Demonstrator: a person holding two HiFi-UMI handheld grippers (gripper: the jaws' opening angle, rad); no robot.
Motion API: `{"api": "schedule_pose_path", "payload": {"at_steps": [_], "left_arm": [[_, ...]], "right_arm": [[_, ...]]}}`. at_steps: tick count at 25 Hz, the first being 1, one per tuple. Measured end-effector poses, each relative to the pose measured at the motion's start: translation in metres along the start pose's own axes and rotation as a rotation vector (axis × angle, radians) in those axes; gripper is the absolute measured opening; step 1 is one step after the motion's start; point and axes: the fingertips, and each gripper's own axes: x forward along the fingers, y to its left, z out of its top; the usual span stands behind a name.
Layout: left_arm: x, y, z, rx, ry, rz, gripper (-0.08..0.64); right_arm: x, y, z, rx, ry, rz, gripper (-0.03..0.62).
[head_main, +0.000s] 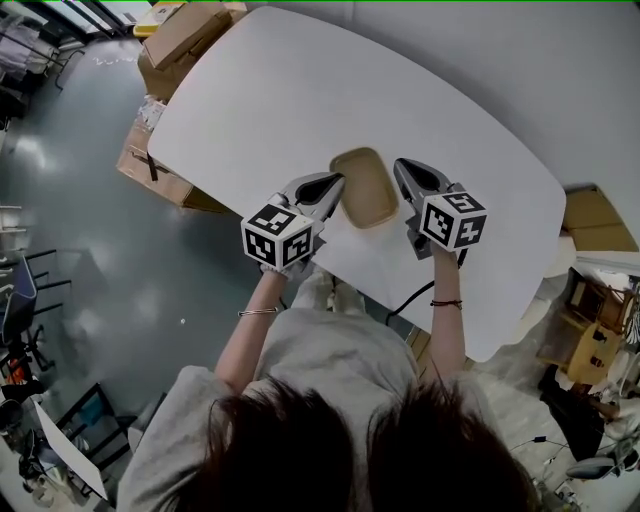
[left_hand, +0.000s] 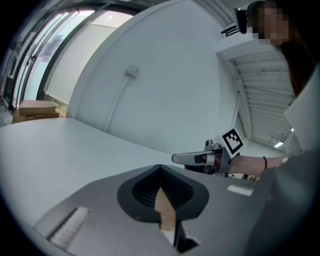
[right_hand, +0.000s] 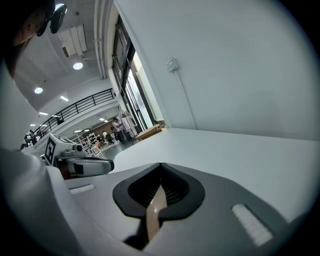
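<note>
The tray (head_main: 365, 187) sits over the near part of the white table (head_main: 300, 90), close to the edge in front of you. It is a shallow tan tray with rounded corners, open side up and empty. The head view does not show whether it rests on the tabletop or is lifted just clear of it.

Your left gripper (head_main: 336, 185) has the tray's left rim. In the left gripper view the jaws are pressed together on a thin tan strip of that rim, which stands edge-on between the ribbed pads. Your right gripper (head_main: 401, 172) has the opposite rim, and the right gripper view shows the same thing: its jaws are closed tight on a thin tan edge. The two grippers face each other across the tray, so each shows in the other's view, level with it and near.

The marker cubes (head_main: 278, 235) ride just behind the jaws, on your side. You wear a thin band on each wrist (head_main: 258, 312).

A dark cable (head_main: 405, 297) hangs below the table edge by your right forearm. Cardboard boxes (head_main: 180, 40) stand on the grey floor (head_main: 90, 230) by the table's far left corner, and more lie under its left edge.
</note>
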Motion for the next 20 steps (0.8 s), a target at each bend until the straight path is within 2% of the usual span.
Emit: {"api": "schedule_pose_path", "payload": {"at_steps": [9, 12, 20], "left_arm": [[0.009, 0.012, -0.012, -0.029, 0.026, 0.017, -0.011], [0.010, 0.015, -0.019, -0.031, 0.043, 0.018, -0.011], [0.011, 0.017, -0.023, -0.043, 0.055, 0.016, -0.011]], "right_arm": [[0.017, -0.015, -0.026, -0.005, 0.122, -0.014, 0.015], [0.023, -0.018, -0.034, 0.007, 0.146, -0.016, 0.049], [0.029, -0.022, -0.042, 0.031, 0.185, -0.017, 0.077]]}}
